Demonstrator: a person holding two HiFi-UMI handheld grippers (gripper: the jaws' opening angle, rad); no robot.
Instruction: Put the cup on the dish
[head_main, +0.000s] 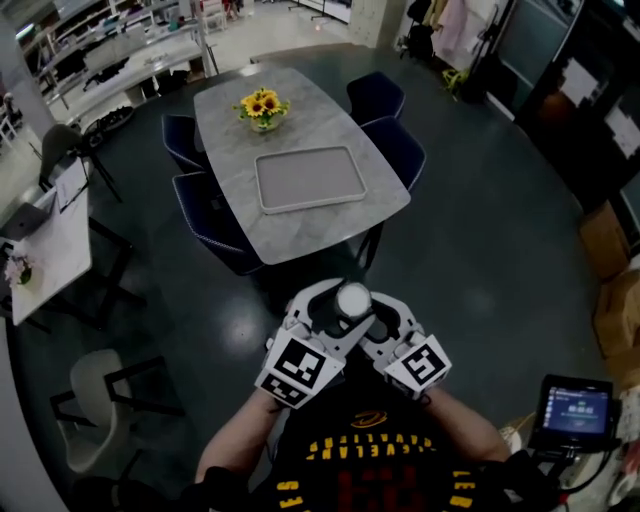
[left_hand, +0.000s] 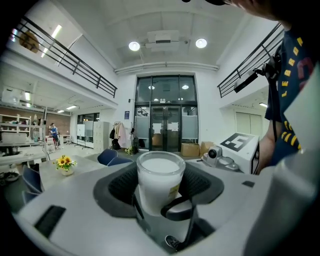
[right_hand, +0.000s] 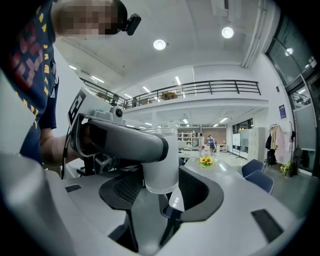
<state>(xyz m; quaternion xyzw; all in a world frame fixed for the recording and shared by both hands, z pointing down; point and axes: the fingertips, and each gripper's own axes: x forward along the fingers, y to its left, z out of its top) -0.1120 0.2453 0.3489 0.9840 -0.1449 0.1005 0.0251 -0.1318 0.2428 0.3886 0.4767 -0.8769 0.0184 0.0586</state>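
Left tool (left_hand: 159, 187): clenched on the cup (left_hand: 159, 170); both dark ribbed pads press the cup's sides, and the cup stands upright between them.
Right tool (right_hand: 161, 191): released; its jaws stand apart on either side of the lower part of the same cup, with a gap on each side. One jaw of the left tool crosses in front of the cup in the right gripper view.
Position of both tools: held close together in front of the person's body, above the dark floor, with their marker cubes side by side.
Worktop (head_main: 225, 115): long grey table with a stone-like, lightly veined surface and rounded corners. It stands ahead of the tools, and dark blue chairs (head_main: 392, 148) are along both sides.
Dish (head_main: 308, 180): flat, rectangular, grey, with a low raised rim and rounded corners. It lies on the near half of the worktop, well apart from the cup.
Cup: round and slightly tapered, of frosted white translucent material, with a thick clear rim. It is not on the dish.
Flowers (head_main: 263, 105): small bunch of yellow sunflowers in a low pot, on the worktop beyond the dish.
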